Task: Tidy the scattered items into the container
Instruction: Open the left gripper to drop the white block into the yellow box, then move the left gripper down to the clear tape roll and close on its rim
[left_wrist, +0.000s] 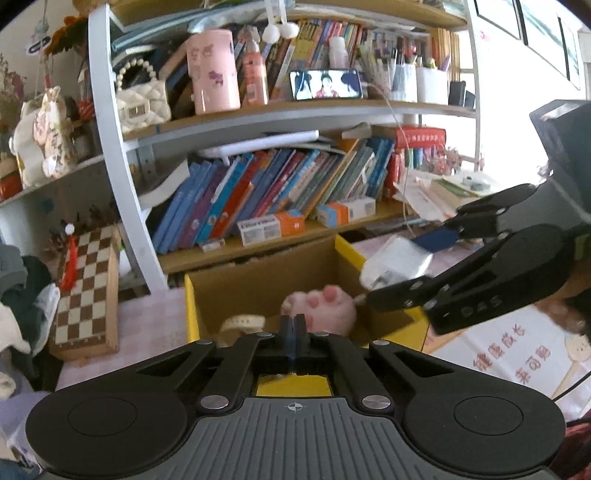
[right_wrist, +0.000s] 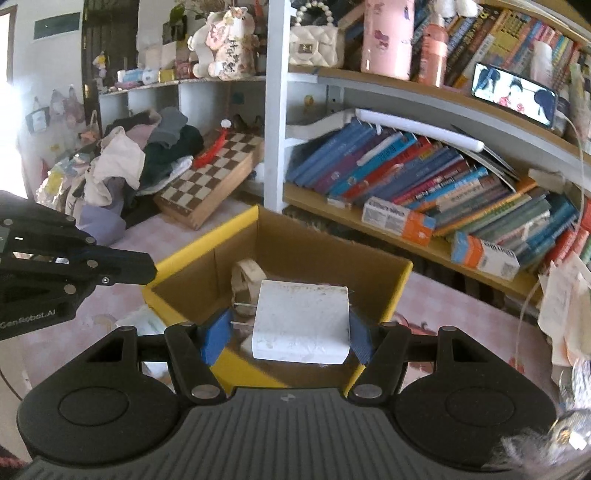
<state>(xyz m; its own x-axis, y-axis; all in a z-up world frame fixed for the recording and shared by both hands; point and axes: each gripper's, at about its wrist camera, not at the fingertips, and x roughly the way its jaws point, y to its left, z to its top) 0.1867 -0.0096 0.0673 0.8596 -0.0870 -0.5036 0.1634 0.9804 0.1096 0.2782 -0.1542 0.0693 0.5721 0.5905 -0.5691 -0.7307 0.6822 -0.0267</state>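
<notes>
A cardboard box with yellow rims (left_wrist: 192, 306) (right_wrist: 207, 236) stands open on the pink tabletop. Inside lie a pink plush paw (left_wrist: 325, 306) and a beige tape roll (left_wrist: 242, 323) (right_wrist: 245, 280). My right gripper (right_wrist: 290, 334) (left_wrist: 410, 258) is shut on a white plug charger (right_wrist: 303, 325) (left_wrist: 397, 260), holding it above the box's right part, prongs pointing left. My left gripper (left_wrist: 295, 332) is shut and empty at the box's near rim; its tip shows at the left in the right wrist view (right_wrist: 147, 269).
A bookshelf with leaning books (left_wrist: 280, 188) and small cartons (right_wrist: 399, 221) stands behind the box. A folded chessboard (left_wrist: 86, 291) (right_wrist: 214, 177) leans at the left beside a pile of clothes (right_wrist: 140, 155). Papers (right_wrist: 565, 306) lie at the right.
</notes>
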